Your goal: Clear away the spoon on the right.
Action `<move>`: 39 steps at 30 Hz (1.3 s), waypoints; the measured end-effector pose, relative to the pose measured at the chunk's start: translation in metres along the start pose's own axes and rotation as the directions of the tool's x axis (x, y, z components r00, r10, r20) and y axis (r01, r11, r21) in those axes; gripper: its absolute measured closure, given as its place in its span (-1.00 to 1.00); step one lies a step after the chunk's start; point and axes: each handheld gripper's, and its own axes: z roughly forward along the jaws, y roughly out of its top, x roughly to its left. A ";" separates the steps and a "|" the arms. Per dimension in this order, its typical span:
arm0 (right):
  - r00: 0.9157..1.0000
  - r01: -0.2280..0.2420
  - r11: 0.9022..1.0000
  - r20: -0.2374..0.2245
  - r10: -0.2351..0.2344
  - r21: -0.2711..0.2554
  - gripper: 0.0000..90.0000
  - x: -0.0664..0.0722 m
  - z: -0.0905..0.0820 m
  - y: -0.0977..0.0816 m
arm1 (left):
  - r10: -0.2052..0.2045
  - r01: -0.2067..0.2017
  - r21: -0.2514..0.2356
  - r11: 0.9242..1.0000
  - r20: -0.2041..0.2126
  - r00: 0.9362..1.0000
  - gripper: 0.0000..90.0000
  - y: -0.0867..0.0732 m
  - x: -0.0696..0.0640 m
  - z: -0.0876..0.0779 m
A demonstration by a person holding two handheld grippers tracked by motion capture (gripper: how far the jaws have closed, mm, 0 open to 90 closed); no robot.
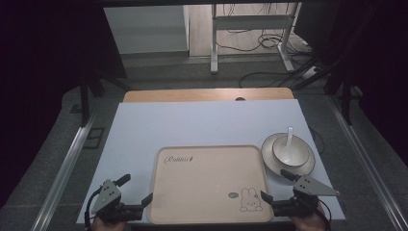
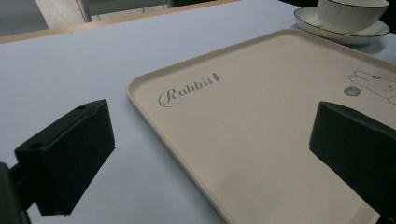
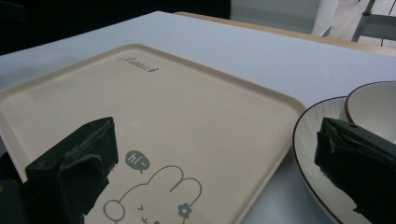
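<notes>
On the white table [image 1: 192, 120], seen from the high view, a beige tray [image 1: 207, 185] with a rabbit drawing is laid near the front edge. Just right of the tray's far right corner a plate [image 1: 269, 161] is set, with a white bowl [image 1: 290, 150] on it and a white spoon [image 1: 289, 137] stood in the bowl. The left gripper [image 1: 136, 190] is held at the tray's near left corner, jaws spread apart, nothing between them. The right gripper [image 1: 275, 185] is held at the tray's near right corner, just in front of the plate, jaws also spread wide and empty. Hands are seen at the bottom edge.

From the left gripper view, both black jaws are seen well apart: one is over the bare table left of the tray, the other over the tray's surface. The tray's left rim [image 2: 187, 154] runs between them, not pinched. The word "Rabbit" [image 2: 189, 88] is printed near the tray's far corner; plate and bowl [image 2: 350, 14] lie beyond the tray.

From the right gripper view, the jaws are wide apart: one is over the tray beside the rabbit drawing [image 3: 154, 196], the other over the plate's rim [image 3: 310, 135]. Nothing is clamped.
</notes>
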 end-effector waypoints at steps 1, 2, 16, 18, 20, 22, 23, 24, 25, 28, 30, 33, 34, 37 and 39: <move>1.000 0.001 1.000 0.000 -0.001 0.004 -1.00 0.000 0.001 0.000 | -0.001 0.001 -0.001 1.000 0.001 1.000 -1.00 0.000 0.000 0.000; 1.000 -0.001 1.000 -0.002 0.001 0.007 -1.00 0.000 0.001 0.000 | -0.003 0.003 -0.002 1.000 0.002 1.000 -1.00 0.000 0.000 0.000; 1.000 0.002 1.000 0.000 -0.002 0.015 -1.00 0.003 0.002 0.001 | -0.004 0.004 -0.006 1.000 0.011 1.000 -1.00 -0.001 0.001 -0.001; 1.000 0.009 1.000 0.007 -0.009 0.022 -1.00 0.003 0.003 0.001 | -0.007 0.007 -0.007 1.000 0.011 1.000 -1.00 -0.001 0.001 -0.001; 1.000 0.009 1.000 0.009 -0.010 0.029 -1.00 0.004 0.004 0.002 | -0.009 0.009 -0.007 1.000 0.012 1.000 -1.00 -0.001 0.001 -0.001; 1.000 0.013 0.999 0.015 -0.013 0.032 -1.00 0.004 0.004 0.002 | -0.010 0.010 -0.008 1.000 0.012 1.000 -1.00 -0.001 0.001 -0.001; 1.000 0.012 0.999 0.021 -0.013 0.032 -1.00 0.005 0.004 0.002 | -0.010 0.010 -0.008 1.000 0.012 1.000 -1.00 -0.001 0.001 -0.001; 1.000 0.008 0.999 0.025 -0.009 0.032 -1.00 0.005 0.005 0.003 | -0.010 0.010 -0.009 1.000 0.012 1.000 -1.00 -0.001 0.001 -0.001; 1.000 0.008 0.999 0.025 -0.009 0.032 -1.00 0.005 0.005 0.003 | -0.010 0.010 -0.009 1.000 0.012 1.000 -1.00 -0.001 0.001 -0.001; 0.999 -0.006 1.000 0.033 0.005 0.030 -1.00 0.004 0.005 0.005 | -0.011 0.012 -0.010 1.000 0.012 1.000 -1.00 -0.001 0.001 -0.002; 0.999 -0.002 0.999 0.040 0.001 0.035 -1.00 0.004 0.004 0.007 | -0.011 0.011 -0.011 1.000 0.011 1.000 -1.00 -0.001 0.001 -0.002; 0.999 -0.003 0.999 0.055 0.001 0.037 -1.00 0.003 0.004 0.009 | -0.013 0.013 -0.012 1.000 0.009 1.000 -1.00 -0.001 0.001 -0.002; 0.998 -0.007 0.999 0.057 0.005 0.037 -1.00 0.003 0.004 0.010 | -0.014 0.014 -0.012 1.000 0.009 1.000 -1.00 -0.001 0.002 -0.002; 0.998 -0.009 0.999 0.064 0.007 0.041 -1.00 0.001 0.003 0.012 | -0.015 0.015 -0.013 1.000 0.008 1.000 -1.00 -0.001 0.002 -0.002; 0.998 -0.014 0.999 0.069 0.011 0.044 -1.00 0.000 0.003 0.013 | -0.016 0.016 -0.013 1.000 0.008 1.000 -0.99 -0.001 0.002 -0.002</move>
